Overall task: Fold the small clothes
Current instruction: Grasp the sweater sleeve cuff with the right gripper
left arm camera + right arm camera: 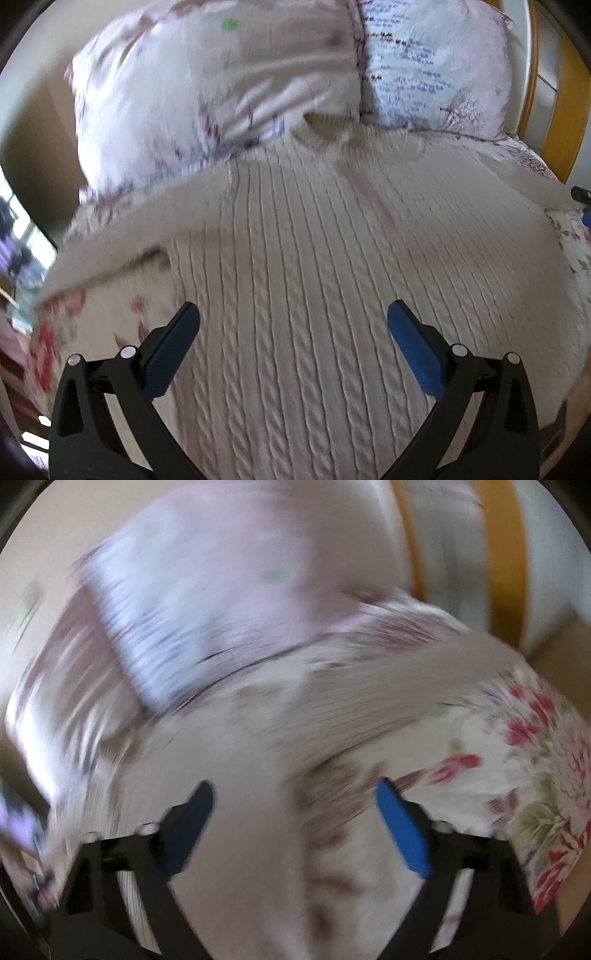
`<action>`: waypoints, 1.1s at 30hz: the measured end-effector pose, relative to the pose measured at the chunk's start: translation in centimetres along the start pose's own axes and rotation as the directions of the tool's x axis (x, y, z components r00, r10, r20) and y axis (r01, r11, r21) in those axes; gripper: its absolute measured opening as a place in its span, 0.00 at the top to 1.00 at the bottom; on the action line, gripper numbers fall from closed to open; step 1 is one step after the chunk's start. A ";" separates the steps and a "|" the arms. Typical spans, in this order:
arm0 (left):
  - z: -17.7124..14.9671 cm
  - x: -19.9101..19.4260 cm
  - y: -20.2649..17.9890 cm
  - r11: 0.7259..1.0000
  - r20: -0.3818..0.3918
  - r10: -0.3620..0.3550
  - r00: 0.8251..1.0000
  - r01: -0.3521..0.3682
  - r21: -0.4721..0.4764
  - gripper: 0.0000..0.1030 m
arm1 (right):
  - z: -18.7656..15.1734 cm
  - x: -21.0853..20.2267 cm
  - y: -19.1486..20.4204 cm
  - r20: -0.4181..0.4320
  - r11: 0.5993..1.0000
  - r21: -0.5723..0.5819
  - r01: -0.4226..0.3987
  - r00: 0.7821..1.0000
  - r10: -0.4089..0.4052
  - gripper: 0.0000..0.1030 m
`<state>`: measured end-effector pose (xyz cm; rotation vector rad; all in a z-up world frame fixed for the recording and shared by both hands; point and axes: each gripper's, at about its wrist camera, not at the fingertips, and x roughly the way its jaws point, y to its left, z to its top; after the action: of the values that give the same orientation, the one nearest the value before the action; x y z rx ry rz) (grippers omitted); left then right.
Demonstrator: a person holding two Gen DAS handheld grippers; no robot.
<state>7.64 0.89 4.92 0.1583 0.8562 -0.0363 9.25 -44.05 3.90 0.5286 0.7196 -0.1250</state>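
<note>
Below the pillows point(221, 85), a cream sweater point(314, 258) lies flat; both the left gripper point(293, 314) and right gripper point(293, 794) gape empty, so each should pinch a sleeve cleanly

Heavy motion blur across the whole frame. Right gripper point(293, 794) low in view, jaws apart, nothing visible between the blue pads point(402, 830). Below and ahead: cream sweater point(236, 760), ribbed texture smeared, with one sleeve point(424, 679) stretching off to the right across a floral bedsheet point(535, 775) printed with red flowers and green leaves. Farther back, left of centre: pillow point(207, 602), pale pink and blue with lines of dark print, lying just beyond the sweater. Far right: yellow wooden bed frame point(506, 554) against a white wall. Contact between pads and sweater not readable through the blur.
</note>
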 end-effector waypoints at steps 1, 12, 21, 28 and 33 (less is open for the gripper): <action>0.5 0.0 0.1 1.000 0.016 -0.018 1.000 0.017 0.008 0.02 | 0.7 0.6 -1.1 -0.010 0.999 0.045 0.007 1.000 -0.006 0.31; 3.7 2.1 -0.1 0.974 0.049 -0.225 0.973 0.226 -0.006 0.02 | 4.8 6.3 -10.3 -0.070 0.905 0.419 0.066 0.997 -0.040 0.50; 4.4 3.9 0.5 0.956 0.059 -0.283 0.957 0.286 -0.061 0.02 | 5.8 7.2 -12.8 0.002 0.844 0.537 0.004 1.000 -0.006 0.70; 4.8 5.7 1.0 0.954 0.010 -0.286 0.958 0.286 -0.092 0.02 | 6.4 7.3 -14.1 0.022 0.826 0.564 0.019 0.999 -0.038 0.87; 4.8 6.5 1.6 0.953 -0.008 -0.281 0.960 0.279 -0.116 0.02 | 7.4 6.0 -11.6 0.088 0.891 0.453 0.021 0.994 -0.068 0.90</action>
<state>15.59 1.91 3.29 -0.0712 0.8978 -0.2517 14.80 -57.37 -0.23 0.9453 0.6016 -0.3664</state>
